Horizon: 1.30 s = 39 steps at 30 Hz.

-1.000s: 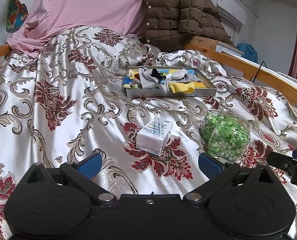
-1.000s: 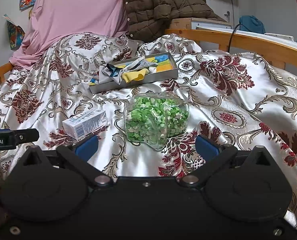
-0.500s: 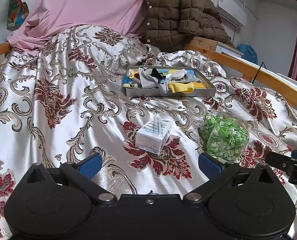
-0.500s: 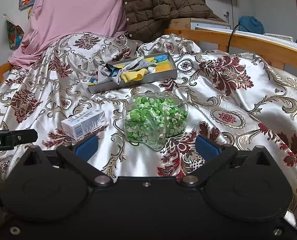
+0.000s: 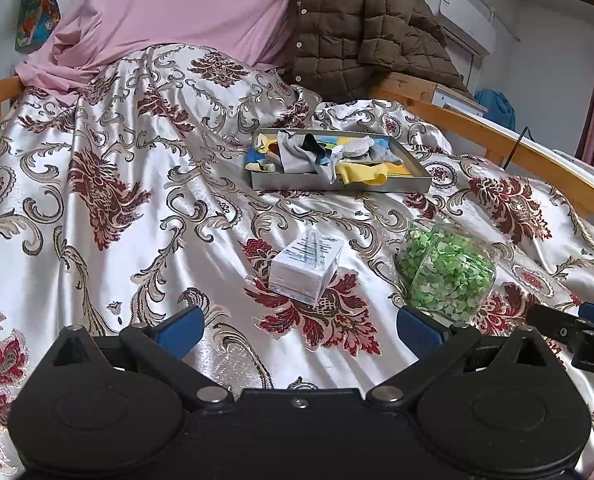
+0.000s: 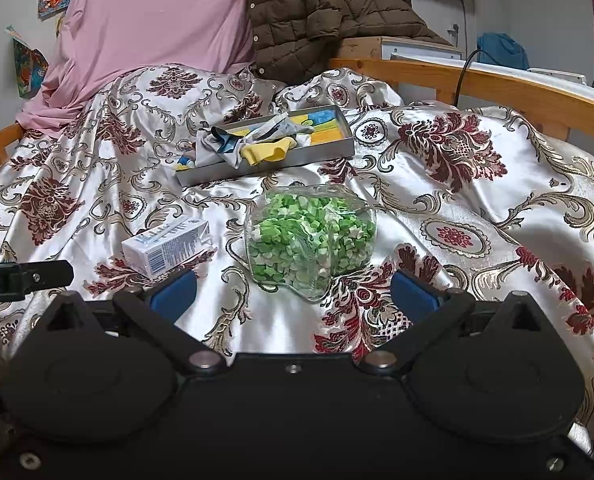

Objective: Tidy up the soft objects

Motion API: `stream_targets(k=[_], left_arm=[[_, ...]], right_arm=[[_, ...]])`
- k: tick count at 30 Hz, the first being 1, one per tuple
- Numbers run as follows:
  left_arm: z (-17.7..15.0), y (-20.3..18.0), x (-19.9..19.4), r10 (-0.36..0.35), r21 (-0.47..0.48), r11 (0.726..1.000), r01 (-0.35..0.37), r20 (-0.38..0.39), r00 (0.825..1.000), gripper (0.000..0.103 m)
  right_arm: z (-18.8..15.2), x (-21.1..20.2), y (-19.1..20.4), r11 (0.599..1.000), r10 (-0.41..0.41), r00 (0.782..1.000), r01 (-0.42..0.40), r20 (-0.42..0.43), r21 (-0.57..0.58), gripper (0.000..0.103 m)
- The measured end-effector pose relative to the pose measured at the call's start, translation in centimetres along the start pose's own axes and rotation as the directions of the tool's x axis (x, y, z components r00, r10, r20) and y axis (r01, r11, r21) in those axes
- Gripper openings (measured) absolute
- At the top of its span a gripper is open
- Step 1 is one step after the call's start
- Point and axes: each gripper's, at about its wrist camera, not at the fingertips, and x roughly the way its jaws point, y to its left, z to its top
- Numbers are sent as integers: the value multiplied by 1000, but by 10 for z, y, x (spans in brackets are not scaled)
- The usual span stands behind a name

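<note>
A grey metal tray [image 5: 337, 183] [image 6: 273, 164] sits on the patterned bedspread, holding a pile of soft cloths: grey [image 5: 297, 156], yellow [image 5: 363, 174] [image 6: 267, 150] and blue pieces. My left gripper [image 5: 299, 326] is open and empty, low over the bedspread, short of a small white carton [image 5: 307, 268] [image 6: 167, 246]. My right gripper [image 6: 293, 294] is open and empty, just short of a clear jar of green bits [image 6: 311, 236] [image 5: 445, 270] lying on the bed.
A brown quilted jacket [image 5: 361, 28] and pink sheet [image 5: 169, 12] are heaped at the head of the bed. A wooden bed rail [image 5: 497, 140] runs along the right side. The right gripper's side [image 5: 577, 330] shows in the left wrist view.
Both grippers have edged slightly forward toward the carton and jar. Nothing was taken hold of.
</note>
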Motion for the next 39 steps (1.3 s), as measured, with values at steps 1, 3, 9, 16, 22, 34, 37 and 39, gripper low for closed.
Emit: stream_targets(k=[1,3,9,16,22,34,37,39], left_arm=[[0,0,0,1,3,1000,-1,0,1000,102],[0,-1,0,2,8,1000,-2,3,1000,102],[-1,0,-3,11,10,1000,-11,17,1000,102],[-3,-1,-5,-3,-13,1000,3,5,1000,102],[-4,-2,-7,-24,-11,1000,24,14,1000,102],[-3,-1,-9,-27,-20,999,27,25,999,102],[-2,1,-9,-25,-22,999,25,30,999,102],[-2,1,-10,-21,-24,999,22,32,999,102]], right_arm=[[0,0,1,1000,-1,1000,1,0,1,102],[0,0,0,1000,1,1000,-1,1,1,102],[2,2,-4,1000,7,1000,-7,2,-3,102],[1,2,-3,1000,9,1000,-9,4,-3,102],[3,5,-7,1000,20,1000,-20,4,-16,102],[4,4,-10,999,33,999,-32,10,-19,102],[4,4,-11,999,34,999,-34,9,-20,102],[5,4,-11,999,34,999,-34,10,-21,103]])
